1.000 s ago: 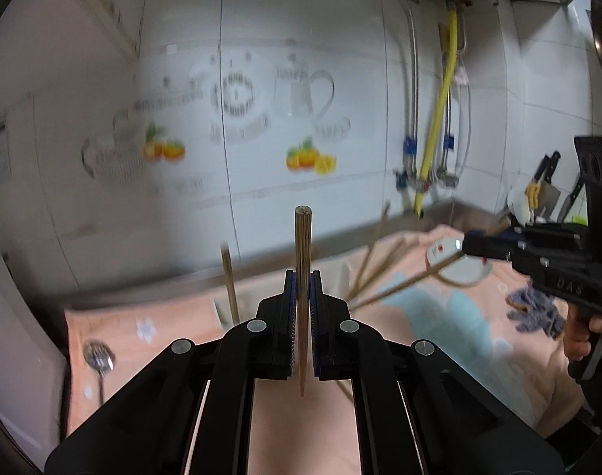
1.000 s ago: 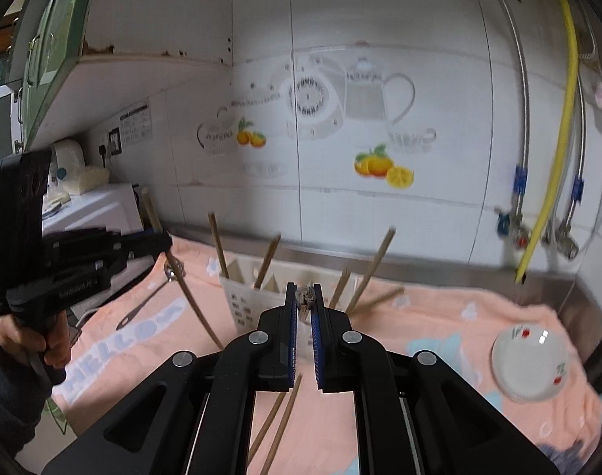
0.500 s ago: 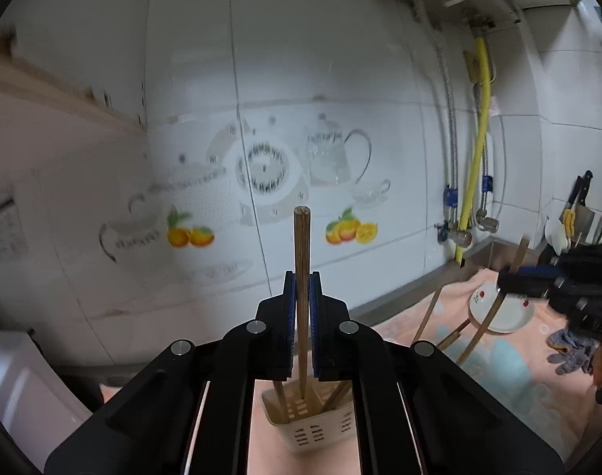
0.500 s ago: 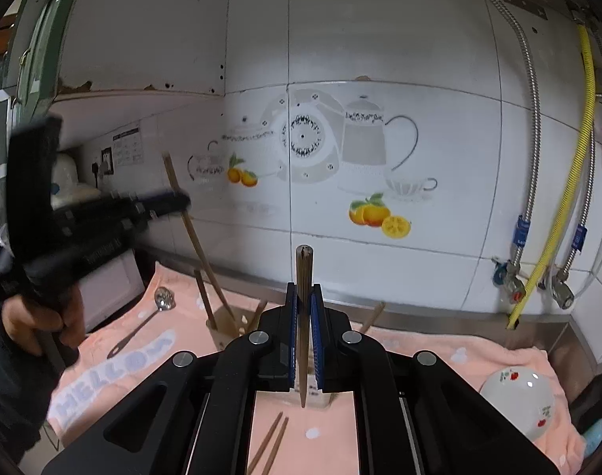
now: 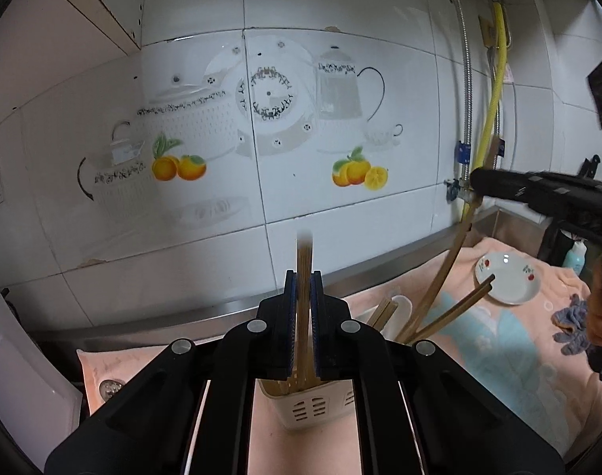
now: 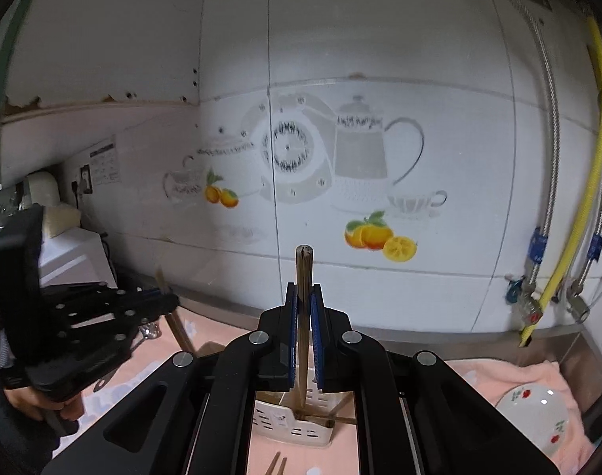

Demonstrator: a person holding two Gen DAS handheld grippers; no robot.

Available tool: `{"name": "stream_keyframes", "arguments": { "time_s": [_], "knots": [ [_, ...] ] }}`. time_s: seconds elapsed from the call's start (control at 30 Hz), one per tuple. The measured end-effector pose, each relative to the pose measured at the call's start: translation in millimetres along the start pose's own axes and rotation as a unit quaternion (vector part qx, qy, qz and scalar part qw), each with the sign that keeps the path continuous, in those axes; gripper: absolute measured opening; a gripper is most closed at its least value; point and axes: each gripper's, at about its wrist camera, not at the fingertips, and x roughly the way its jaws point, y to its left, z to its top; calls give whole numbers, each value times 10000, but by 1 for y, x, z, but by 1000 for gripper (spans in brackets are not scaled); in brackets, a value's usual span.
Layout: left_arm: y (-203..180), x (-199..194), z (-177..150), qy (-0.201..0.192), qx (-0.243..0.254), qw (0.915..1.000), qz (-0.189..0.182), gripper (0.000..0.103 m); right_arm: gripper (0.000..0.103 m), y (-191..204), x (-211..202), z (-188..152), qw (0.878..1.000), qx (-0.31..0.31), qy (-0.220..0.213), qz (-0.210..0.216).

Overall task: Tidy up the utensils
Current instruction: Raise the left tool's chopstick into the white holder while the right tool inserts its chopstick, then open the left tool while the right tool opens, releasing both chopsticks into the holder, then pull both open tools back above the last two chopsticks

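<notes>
Both grippers are clamped on a chopstick each: left gripper (image 5: 301, 324) holds its chopstick (image 5: 303, 277) upright over the near utensil holder (image 5: 313, 407), right gripper (image 6: 304, 336) likewise with its chopstick (image 6: 303, 297). Letting go off-centre could bounce one onto the pink towel (image 5: 499, 356) on the worktop.

Kitchen counter count
Two grippers (image 5: 301, 308) (image 6: 304, 316), each clamping one chopstick (image 5: 303, 273) (image 6: 303, 277); one utensil holder (image 5: 309, 405); one white saucer (image 5: 507, 279); two loose chopsticks (image 6: 276, 463) on the towel
</notes>
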Motion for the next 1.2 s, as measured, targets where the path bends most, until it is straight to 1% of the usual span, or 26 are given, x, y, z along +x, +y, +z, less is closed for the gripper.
{"name": "stream_keyframes", "arguments": {
  "time_s": [0.23,0.3,0.37,0.43,0.47,0.5,0.53,0.6,0.7,0.73,0.8,0.83,0.9,1.0,1.1,1.17,1.2],
  "knots": [
    [0,-2,-4,34,-22,10000,-21,7,6,-4,29,-21,9992,69,397,12],
    [0,-6,-5,-8,-36,10000,-28,12,7,-5,30,-25,9990,96,432,36],
    [-1,-12,-5,-71,-60,10000,-24,29,8,-5,28,-27,9991,99,420,23],
    [-2,-18,-5,-134,-65,9999,-12,30,13,-5,24,-27,9992,85,393,0],
    [-3,-22,-5,-159,-70,9998,-17,32,19,-5,21,-27,9993,75,365,-18],
    [-3,-25,-5,-179,-78,9998,-17,34,22,-5,17,-27,9994,59,330,-30],
    [-5,-30,-7,-219,-91,9997,4,41,23,-4,11,-27,9996,23,289,-42],
    [-6,-38,-9,-275,-105,9996,11,44,25,-2,0,-29,9997,-26,244,-33],
    [-9,-51,-17,-286,-183,9994,0,52,33,2,-19,-39,9996,-125,234,-34],
    [-10,-53,-19,-280,-194,9994,-1,54,34,3,-24,-43,9996,-144,245,-29],
    [-14,-59,-28,-251,-202,9995,10,58,37,6,-35,-57,9993,-166,324,-15],
    [-15,-62,-33,-238,-208,9995,30,62,38,8,-39,-64,9992,-166,358,0],
    [-19,-68,-46,-205,-246,9995,25,65,41,10,-48,-82,9989,-145,439,36],
    [-21,-72,-63,-103,-321,9994,15,74,43,15,-55,-111,9979,-86,642,95],
    [-23,-75,-82,32,-369,9993,6,82,47,19,-60,-140,9965,-58,833,27],
    [-24,-76,-94,125,-399,9991,73,88,48,21,-62,-159,9951,-36,986,-4],
    [-24,-76,-100,160,-433,9989,80,89,48,24,-62,-170,9941,-41,1082,-22]
  ]
}}
